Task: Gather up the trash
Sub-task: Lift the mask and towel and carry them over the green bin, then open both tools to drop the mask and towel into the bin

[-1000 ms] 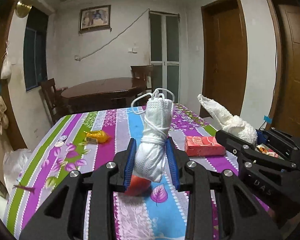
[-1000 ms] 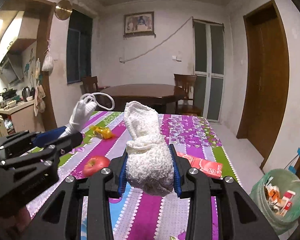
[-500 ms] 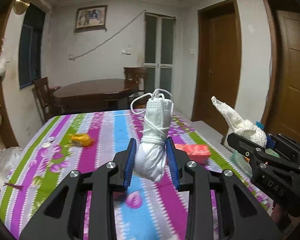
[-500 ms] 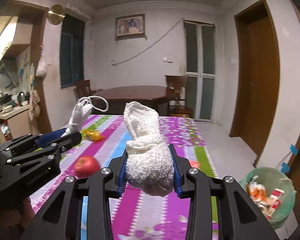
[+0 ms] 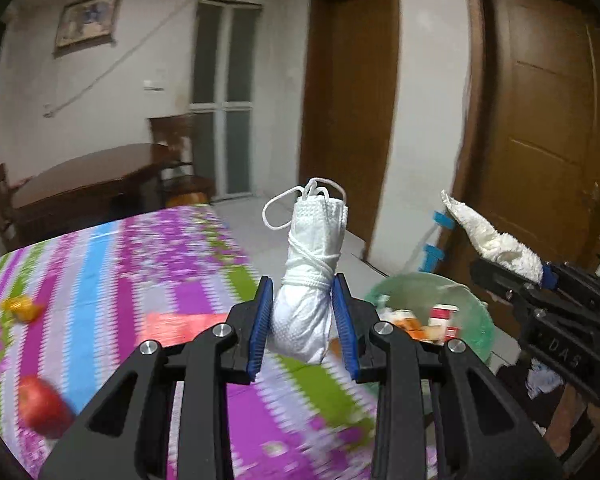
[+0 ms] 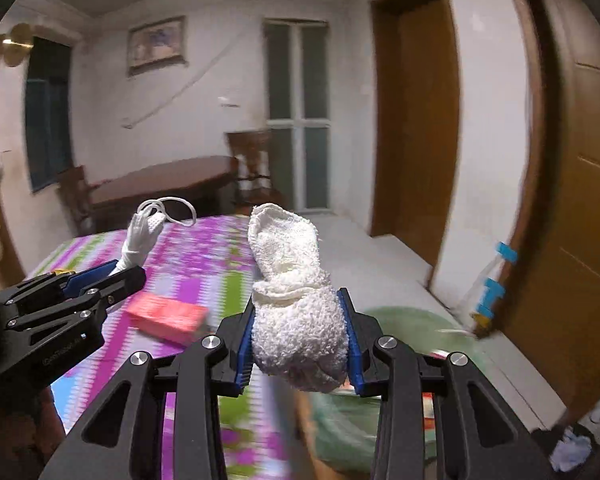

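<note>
My left gripper (image 5: 303, 322) is shut on a rolled white face mask (image 5: 312, 276) wound with its ear loops, held upright over the table's right edge. My right gripper (image 6: 299, 338) is shut on a wadded white terry cloth (image 6: 292, 292). In the left wrist view that cloth (image 5: 496, 240) and the right gripper (image 5: 548, 280) show at right, above a green trash bin (image 5: 476, 312) holding wrappers and cartons. In the right wrist view the bin (image 6: 412, 320) lies blurred just beyond the cloth, and the mask (image 6: 142, 236) in the left gripper (image 6: 96, 276) shows at left.
A table with a striped floral cloth (image 5: 112, 248) carries a red apple (image 5: 40, 408), a pink packet (image 5: 180, 326) and a yellow wrapper (image 5: 22, 307). Behind stand a dark wooden table (image 5: 84, 180) with chairs. Brown doors (image 5: 540, 132) rise at right.
Both grippers have swung to the right, away from the table's middle toward its right edge. The green bin has come into view ahead of them. Both still hold the same items.
</note>
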A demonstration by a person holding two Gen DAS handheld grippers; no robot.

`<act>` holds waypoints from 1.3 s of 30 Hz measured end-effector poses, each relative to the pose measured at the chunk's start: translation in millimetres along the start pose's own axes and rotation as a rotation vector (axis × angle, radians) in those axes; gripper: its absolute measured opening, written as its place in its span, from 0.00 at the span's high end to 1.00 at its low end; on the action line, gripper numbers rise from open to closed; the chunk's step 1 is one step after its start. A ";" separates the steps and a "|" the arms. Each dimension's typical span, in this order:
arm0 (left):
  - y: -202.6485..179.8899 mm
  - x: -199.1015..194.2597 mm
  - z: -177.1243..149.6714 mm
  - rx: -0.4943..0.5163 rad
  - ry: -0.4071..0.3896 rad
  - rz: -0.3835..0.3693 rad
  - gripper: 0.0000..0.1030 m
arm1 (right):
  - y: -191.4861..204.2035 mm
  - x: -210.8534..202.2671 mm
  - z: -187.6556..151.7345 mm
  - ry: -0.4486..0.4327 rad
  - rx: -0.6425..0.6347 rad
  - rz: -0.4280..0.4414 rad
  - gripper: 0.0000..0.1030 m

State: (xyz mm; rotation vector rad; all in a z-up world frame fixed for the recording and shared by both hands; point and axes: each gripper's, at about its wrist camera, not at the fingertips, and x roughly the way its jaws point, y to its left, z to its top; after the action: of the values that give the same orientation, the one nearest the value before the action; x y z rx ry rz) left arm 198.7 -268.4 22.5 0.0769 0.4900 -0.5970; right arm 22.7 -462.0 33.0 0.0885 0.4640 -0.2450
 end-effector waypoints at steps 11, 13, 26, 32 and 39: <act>-78.0 110.4 4.3 0.047 0.181 -0.121 0.71 | -139.3 73.9 -19.1 0.224 0.115 -0.068 0.63; -88.0 126.1 0.6 0.057 0.210 -0.125 0.71 | -152.7 90.8 -22.1 0.250 0.127 -0.079 0.63; -114.9 174.1 -18.7 0.092 0.302 -0.136 0.71 | -166.4 143.5 -46.3 0.323 0.153 -0.101 0.63; -122.7 179.9 -17.9 0.095 0.309 -0.128 0.71 | -165.9 153.2 -46.4 0.331 0.150 -0.100 0.63; -125.3 185.8 -18.2 0.098 0.312 -0.127 0.71 | -164.8 154.5 -45.7 0.334 0.149 -0.100 0.63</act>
State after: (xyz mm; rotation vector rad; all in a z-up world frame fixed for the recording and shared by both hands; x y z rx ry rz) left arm 254.4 -465.1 -71.0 0.2359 0.7718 -0.7386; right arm 94.8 -648.0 -82.5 0.2545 0.7832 -0.3655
